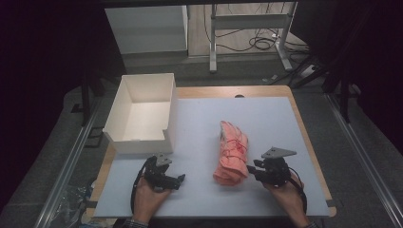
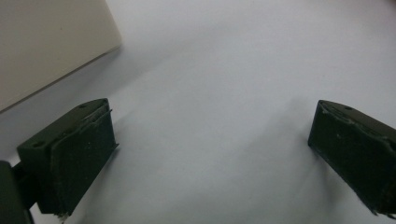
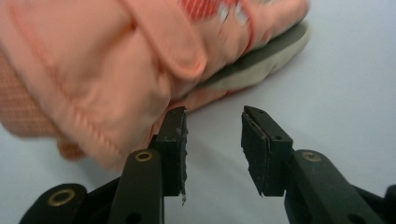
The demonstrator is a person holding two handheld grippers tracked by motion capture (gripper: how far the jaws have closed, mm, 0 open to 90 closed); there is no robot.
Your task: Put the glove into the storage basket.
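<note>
Table: white box (image 1: 142, 114) at far left corner
Left gripper (image 1: 175, 180): jaws spread, empty
Right gripper (image 3: 212, 140): jaws parted beside pink garment (image 1: 232, 153)
Risk: thin pinch, bundle may unroll

open white cardboard box (image 1: 142, 114) sits at the grey table mat's (image 1: 266, 114) 10 o'clock. folded pink cloth shoe (image 1: 232, 153) lies near centre, 4 o'clock of the box. left gripper (image 1: 178, 179) at 7 o'clock, right gripper (image 1: 251, 166) at 5, touching the shoe.
</note>
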